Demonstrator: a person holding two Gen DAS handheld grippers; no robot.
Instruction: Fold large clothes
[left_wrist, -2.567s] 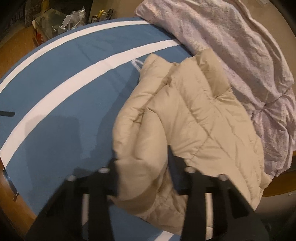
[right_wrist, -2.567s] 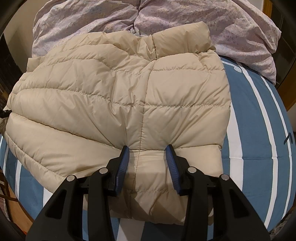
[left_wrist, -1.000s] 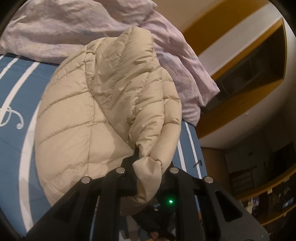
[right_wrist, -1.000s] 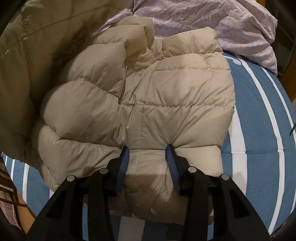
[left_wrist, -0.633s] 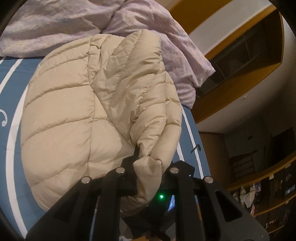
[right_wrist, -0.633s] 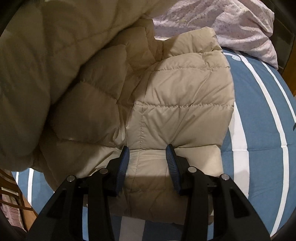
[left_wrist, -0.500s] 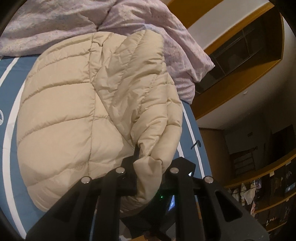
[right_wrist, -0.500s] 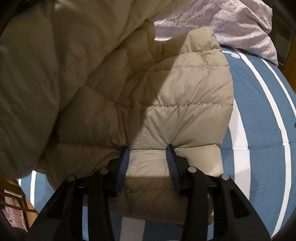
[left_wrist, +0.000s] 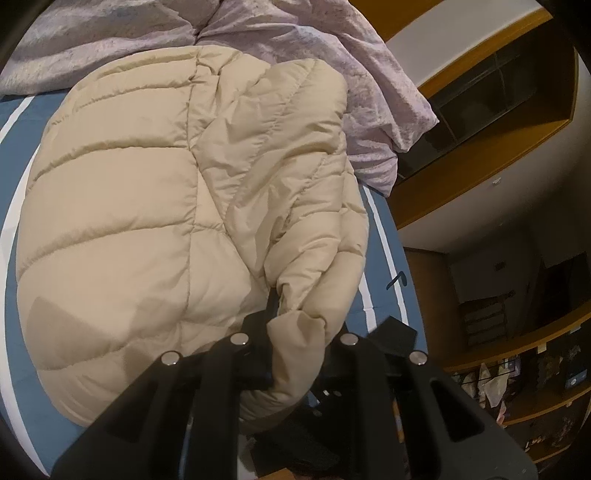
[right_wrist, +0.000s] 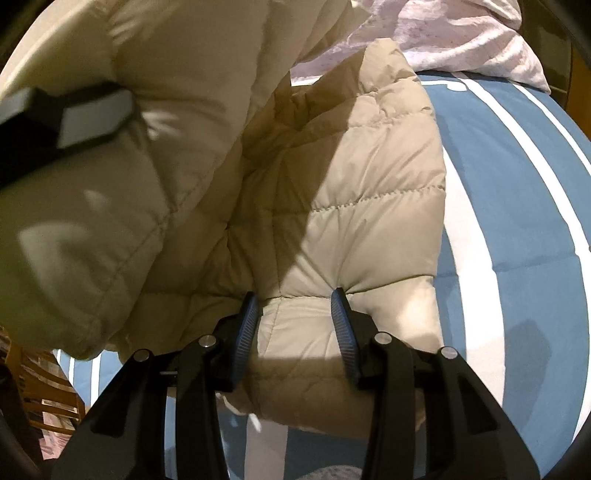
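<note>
Left wrist view: left tool (left_wrist: 295, 343) pinched tight on bunched edge of beige down jacket (left_wrist: 147, 221), flap lifted off body. Jacket body spreads ahead and to left of tool on blue striped bed (left_wrist: 14, 332), long axis running away toward lilac duvet (left_wrist: 369, 92) at head end.

Right wrist view: right tool (right_wrist: 295, 317) half-closed, gripping near hem. Lifted flap hangs over at left, above flat half; flat half lies straight ahead. Left tool nearer to flap's landing spot, likely.

A bed covered in a blue sheet with white stripes (left_wrist: 14, 206) carries a puffy beige quilted down jacket (left_wrist: 122, 229) at its centre, with a crumpled pale lilac duvet (left_wrist: 295, 40) lying just beyond it at twelve o'clock.
</note>
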